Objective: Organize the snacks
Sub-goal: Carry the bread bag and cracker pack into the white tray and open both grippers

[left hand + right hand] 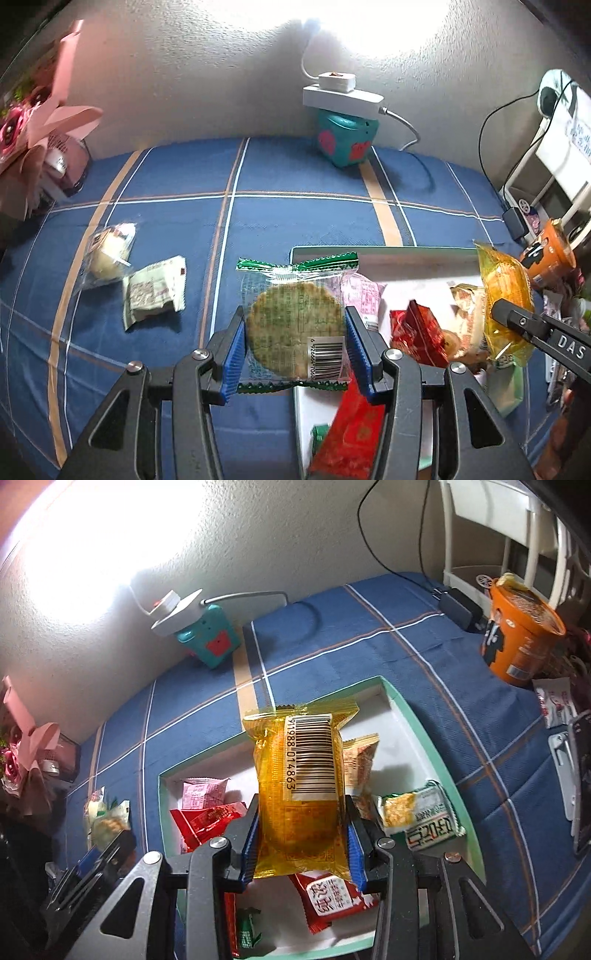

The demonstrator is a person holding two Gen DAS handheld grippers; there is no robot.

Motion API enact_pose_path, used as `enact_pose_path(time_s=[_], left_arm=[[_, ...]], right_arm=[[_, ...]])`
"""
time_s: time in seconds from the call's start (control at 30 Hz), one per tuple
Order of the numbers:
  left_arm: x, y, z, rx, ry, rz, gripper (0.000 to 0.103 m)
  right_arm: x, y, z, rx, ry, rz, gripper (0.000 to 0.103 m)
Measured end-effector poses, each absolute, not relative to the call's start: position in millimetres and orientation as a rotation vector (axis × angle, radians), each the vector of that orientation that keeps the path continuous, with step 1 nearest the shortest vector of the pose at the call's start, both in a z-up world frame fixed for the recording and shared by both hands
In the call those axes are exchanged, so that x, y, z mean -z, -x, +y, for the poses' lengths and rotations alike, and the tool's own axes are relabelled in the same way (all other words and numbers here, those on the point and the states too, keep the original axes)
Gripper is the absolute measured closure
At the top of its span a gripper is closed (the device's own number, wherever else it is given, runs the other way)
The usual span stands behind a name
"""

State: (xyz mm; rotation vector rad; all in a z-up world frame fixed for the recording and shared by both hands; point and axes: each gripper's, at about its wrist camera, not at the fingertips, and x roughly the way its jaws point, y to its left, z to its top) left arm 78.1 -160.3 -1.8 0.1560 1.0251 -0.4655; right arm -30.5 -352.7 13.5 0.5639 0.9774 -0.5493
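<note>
Black gripper arm (565,347): "DAS". Yellow transparent snack packet (299,794): barcode digits "911988 014863". Clear green-edged round cracker packet (295,321): barcode digits, only partly legible.

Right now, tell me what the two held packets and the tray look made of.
Green-edged packet: clear glossy plastic film, cracker visible through it. Yellow packet: translucent shiny plastic film, crimped ends, contents showing faintly. Tray: probably matte cardboard, thin flat walls, white inside, mint outside.

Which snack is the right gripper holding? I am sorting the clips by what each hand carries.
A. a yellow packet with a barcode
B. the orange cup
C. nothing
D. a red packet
A: the right gripper is shut on the yellow packet, whose barcode faces the camera above the box; the orange cup stands apart on the blue cloth.
</note>
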Motion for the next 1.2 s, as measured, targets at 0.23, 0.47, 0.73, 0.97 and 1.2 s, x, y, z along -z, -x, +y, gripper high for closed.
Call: enact_pose_path(time_s=[0.23, 0.47, 0.73, 0.97, 1.2], left_arm=[[16, -92, -171, 0.471, -0.173, 1.001, 0.051], [31, -100, -184, 0.471, -0.201, 1.004, 0.051], [43, -96, -203, 0.508, -0.212, 1.027, 0.051], [45, -90, -210, 0.561, -0.197, 1.042, 0.051], [49, -91, -209, 0.577, -0.165, 1.067, 0.051]], right_arm=[[-3, 17, -354, 0.53, -0.547, 0.992, 0.061], [2, 11, -360, 0.53, -0.546, 0.994, 0.061], [5, 6, -364, 0.527, -0.546, 0.991, 0.061], [11, 4, -365, 0.527, -0.549, 1.002, 0.061], [16, 2, -363, 0.518, -0.543, 1.014, 0.061]])
